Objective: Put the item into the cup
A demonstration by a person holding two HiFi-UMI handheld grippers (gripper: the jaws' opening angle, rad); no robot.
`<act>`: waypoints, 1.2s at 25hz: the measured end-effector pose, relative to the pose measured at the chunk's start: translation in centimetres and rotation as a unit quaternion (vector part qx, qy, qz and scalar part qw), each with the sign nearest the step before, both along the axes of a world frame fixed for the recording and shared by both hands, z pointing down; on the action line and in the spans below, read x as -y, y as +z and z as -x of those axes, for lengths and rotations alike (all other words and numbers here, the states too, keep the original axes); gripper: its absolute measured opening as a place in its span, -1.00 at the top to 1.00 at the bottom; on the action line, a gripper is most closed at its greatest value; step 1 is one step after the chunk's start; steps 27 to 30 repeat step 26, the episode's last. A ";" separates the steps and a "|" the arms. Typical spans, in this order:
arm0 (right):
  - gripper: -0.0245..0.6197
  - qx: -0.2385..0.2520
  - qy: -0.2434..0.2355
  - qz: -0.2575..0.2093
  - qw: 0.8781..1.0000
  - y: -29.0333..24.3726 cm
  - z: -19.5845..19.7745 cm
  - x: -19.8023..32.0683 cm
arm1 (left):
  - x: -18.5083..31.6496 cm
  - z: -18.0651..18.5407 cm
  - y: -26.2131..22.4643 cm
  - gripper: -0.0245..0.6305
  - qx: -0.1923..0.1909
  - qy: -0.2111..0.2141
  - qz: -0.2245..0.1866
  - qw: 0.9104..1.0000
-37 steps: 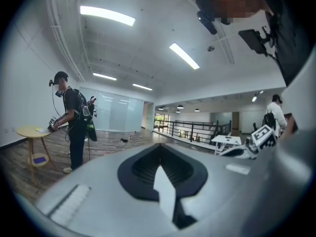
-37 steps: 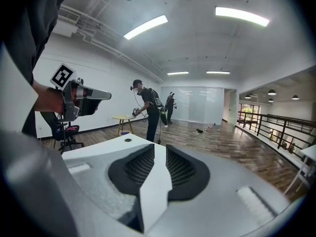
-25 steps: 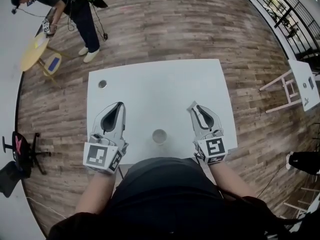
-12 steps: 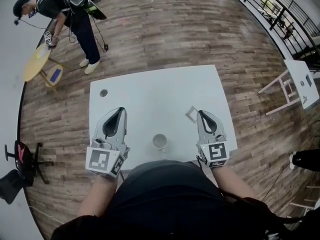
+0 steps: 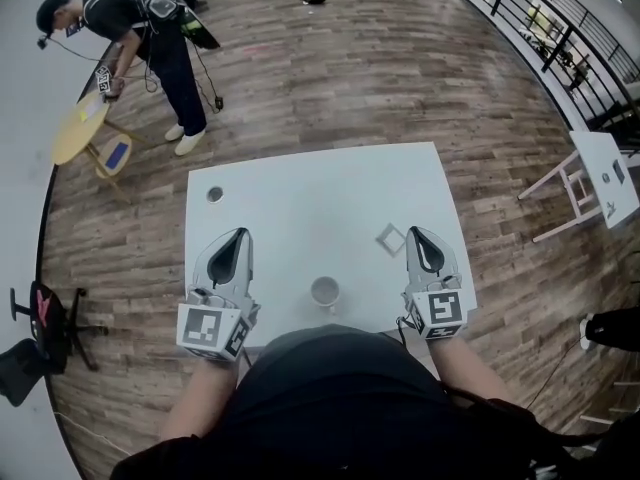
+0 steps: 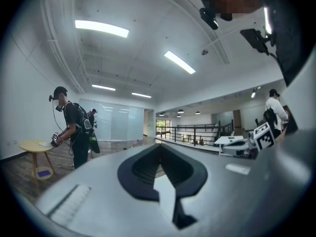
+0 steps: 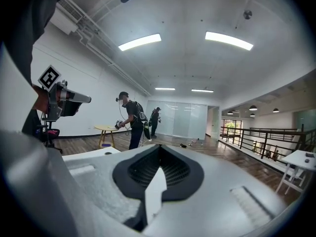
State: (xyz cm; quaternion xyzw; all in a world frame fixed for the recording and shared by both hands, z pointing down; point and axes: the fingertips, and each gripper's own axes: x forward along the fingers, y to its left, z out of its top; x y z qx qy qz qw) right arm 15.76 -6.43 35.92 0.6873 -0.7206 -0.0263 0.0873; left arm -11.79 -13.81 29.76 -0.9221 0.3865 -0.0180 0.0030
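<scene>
Head view, looking down on a white table (image 5: 300,178). The person is standing at its near edge, holding a gripper in each hand, both hanging low over the tabletop and pointing away from the body.

The cup (image 5: 324,292) is sitting upright close to the near edge, mouth open upward, between the two grippers and well apart from each.

The item (image 5: 390,238) is lying flat on the table, outside the cup (a small pale square piece; its material cannot be told at this size). It is lying beyond the cup and off to the right, just beside the tip of the right gripper (image 5: 417,232), on that gripper's left. No contact is showing between them.

Right gripper: its jaws are pressing together with nothing pinched. Its own view is showing the two tips meeting over open room, the item out of sight.

Left gripper (image 5: 239,234): its jaws are likewise meeting at the tip and gripping nothing, pointing up the left side of the table.

A round grey spot (image 5: 214,195) is sitting near the table's far left corner.

In the background, another person (image 5: 150,33) is bending over a round yellow table (image 5: 78,128) on the wooden floor (image 5: 400,68). A second white table (image 5: 607,173) is standing at the right, near a dark railing (image 5: 560,28).
</scene>
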 end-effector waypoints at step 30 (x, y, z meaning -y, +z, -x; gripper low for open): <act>0.92 0.017 -0.048 -0.014 0.999 1.9 4.1 5.0 | 2.9 8.1 2.2 0.93 0.005 -0.088 0.026 0.996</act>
